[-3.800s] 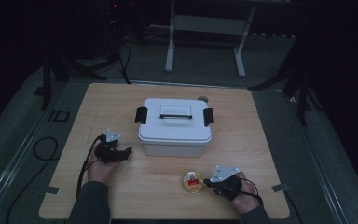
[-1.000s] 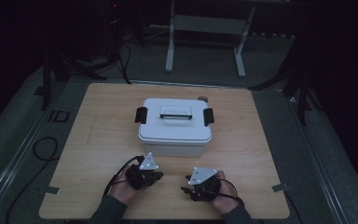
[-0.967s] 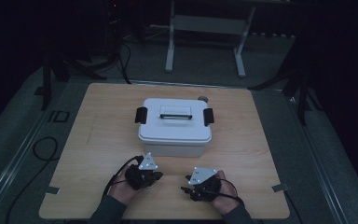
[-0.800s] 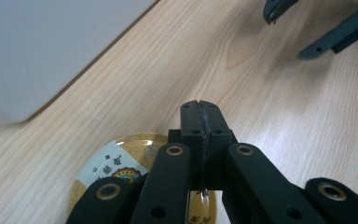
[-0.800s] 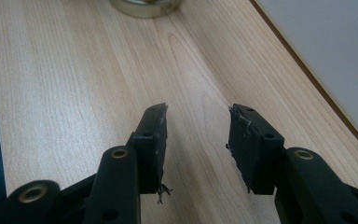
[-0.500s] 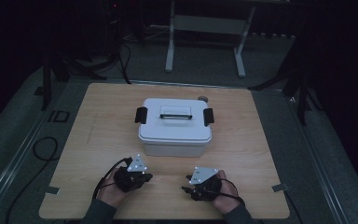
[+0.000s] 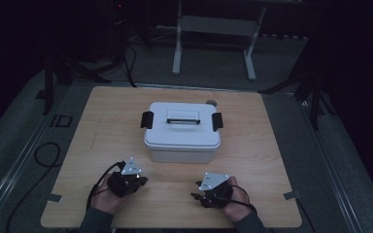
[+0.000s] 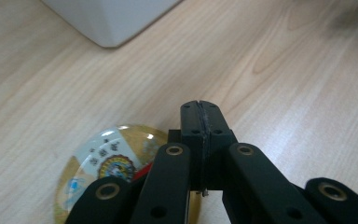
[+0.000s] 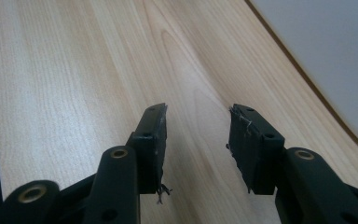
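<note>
Nearby, white box (image 7: pixel 182 133) beyond closed left gripper (image 8: pixel 200 112), gaping empty right gripper (image 9: pixel 196 126), paperweight (image 8: pixel 109 161) alongside.

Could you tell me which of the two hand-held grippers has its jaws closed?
The left hand-held gripper: its jaws meet with nothing between them, beside the domed glass paperweight. The right hand-held gripper stands open over bare table.

both grippers are black, each topped with a grey three-cornered plate dotted with dark screws. left gripper (image 8: pixel 200 109) and right gripper (image 9: pixel 196 116) have brass-ringed pivots on their linkages. black cables trail behind; grey sleeves.
</note>
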Available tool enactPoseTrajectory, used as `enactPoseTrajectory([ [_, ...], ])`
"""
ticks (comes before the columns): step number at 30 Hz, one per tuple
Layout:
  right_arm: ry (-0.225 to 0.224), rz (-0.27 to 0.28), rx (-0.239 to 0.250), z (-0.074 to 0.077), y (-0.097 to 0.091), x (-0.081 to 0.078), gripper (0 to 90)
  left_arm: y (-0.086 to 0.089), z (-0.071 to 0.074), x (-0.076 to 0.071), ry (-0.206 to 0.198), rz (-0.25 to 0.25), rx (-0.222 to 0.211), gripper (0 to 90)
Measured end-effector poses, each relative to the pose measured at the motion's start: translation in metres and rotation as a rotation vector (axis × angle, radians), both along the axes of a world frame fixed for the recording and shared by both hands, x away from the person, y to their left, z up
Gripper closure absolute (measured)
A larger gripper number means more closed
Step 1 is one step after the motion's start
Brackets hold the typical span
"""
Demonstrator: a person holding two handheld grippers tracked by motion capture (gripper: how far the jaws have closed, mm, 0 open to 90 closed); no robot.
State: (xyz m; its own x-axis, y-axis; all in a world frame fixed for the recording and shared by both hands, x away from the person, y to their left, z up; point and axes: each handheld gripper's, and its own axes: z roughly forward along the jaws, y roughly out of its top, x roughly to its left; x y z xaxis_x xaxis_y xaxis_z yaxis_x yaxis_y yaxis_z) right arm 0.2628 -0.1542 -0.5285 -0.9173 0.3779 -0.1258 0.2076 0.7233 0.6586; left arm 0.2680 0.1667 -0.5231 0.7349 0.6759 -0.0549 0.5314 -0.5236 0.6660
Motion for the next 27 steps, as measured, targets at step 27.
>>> enactPoseTrajectory([
  [27,-0.008,-0.085,0.017,0.007,-0.028,0.007,52.9,0.023,0.026,0.103,-0.135,0.205,-0.179,90.0],
])
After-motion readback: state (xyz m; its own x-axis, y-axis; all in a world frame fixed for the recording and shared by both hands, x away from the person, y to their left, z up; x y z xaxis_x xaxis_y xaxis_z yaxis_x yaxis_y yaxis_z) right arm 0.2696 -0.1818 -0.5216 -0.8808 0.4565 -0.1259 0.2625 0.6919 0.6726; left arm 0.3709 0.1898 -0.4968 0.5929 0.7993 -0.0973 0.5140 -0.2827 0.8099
